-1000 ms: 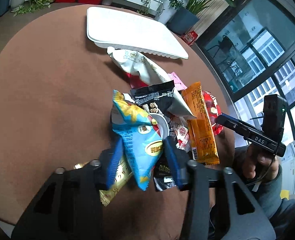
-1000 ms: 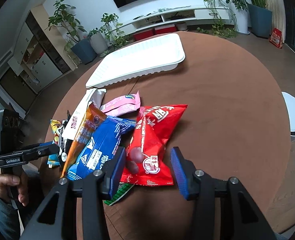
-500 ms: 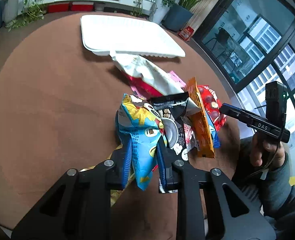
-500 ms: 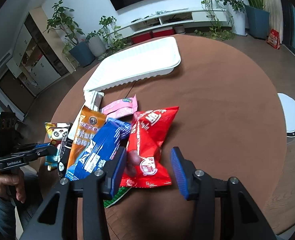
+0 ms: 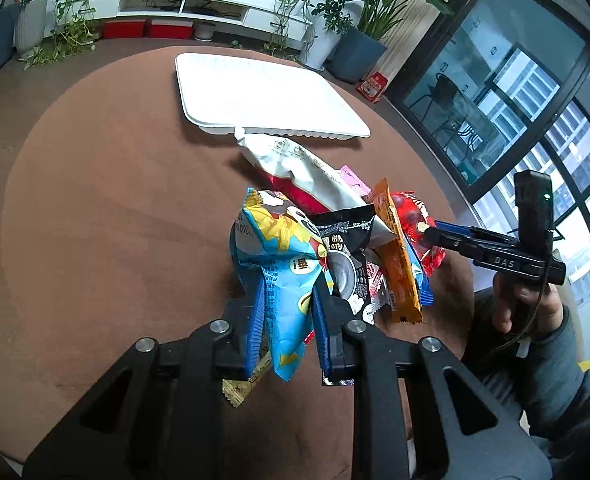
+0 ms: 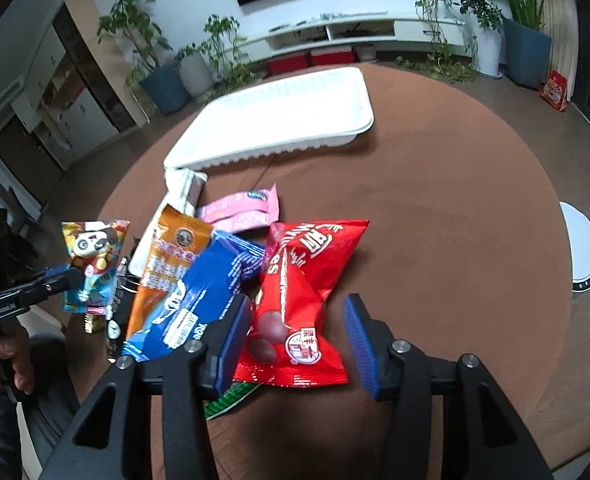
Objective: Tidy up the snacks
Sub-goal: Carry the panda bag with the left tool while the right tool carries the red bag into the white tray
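Left gripper (image 5: 285, 312) closed on, lifted blue snack bag (image 5: 279, 272); right gripper (image 6: 297, 334) widened, unclenched; brown round table (image 6: 435, 208).

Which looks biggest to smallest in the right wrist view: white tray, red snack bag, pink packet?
1. White tray, though farthest away.
2. Red snack bag; nearness to the camera inflates it.
3. Pink packet, clearly smallest.

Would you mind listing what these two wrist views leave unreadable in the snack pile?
- Green packet, right wrist view: only an edge shows, under the red bag and the right tongs.
- Gold wrapper, left wrist view: mostly hidden behind the left tongs.
- Black packet, left wrist view: half covered by the blue panda bag.
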Available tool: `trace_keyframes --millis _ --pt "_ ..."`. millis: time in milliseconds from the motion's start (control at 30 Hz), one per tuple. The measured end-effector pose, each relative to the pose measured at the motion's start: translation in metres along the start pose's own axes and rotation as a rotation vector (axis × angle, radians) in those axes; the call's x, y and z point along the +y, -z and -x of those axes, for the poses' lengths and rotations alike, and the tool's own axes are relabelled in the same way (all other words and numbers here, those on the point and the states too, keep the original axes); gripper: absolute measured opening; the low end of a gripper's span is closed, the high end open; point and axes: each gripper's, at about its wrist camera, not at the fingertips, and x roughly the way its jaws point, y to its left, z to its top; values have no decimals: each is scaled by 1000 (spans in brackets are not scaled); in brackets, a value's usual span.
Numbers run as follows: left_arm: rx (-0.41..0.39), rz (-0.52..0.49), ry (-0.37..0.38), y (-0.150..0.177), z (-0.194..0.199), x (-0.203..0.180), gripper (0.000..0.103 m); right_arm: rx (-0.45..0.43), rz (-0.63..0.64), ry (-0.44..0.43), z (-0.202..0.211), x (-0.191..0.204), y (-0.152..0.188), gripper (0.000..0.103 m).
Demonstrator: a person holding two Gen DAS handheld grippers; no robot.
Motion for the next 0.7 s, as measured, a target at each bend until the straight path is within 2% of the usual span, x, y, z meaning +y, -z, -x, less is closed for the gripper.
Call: trace_keyframes --millis 233,467,700 --pt "1 6 9 2 0 1 20 64 -14 -32 -17 1 -1 56" --pt "8 4 13 2 -4 1 20 66 10 -48 -17 3 3 38" --pt "1 5 16 2 -4 -1 20 53 15 -68 -12 3 5 31"
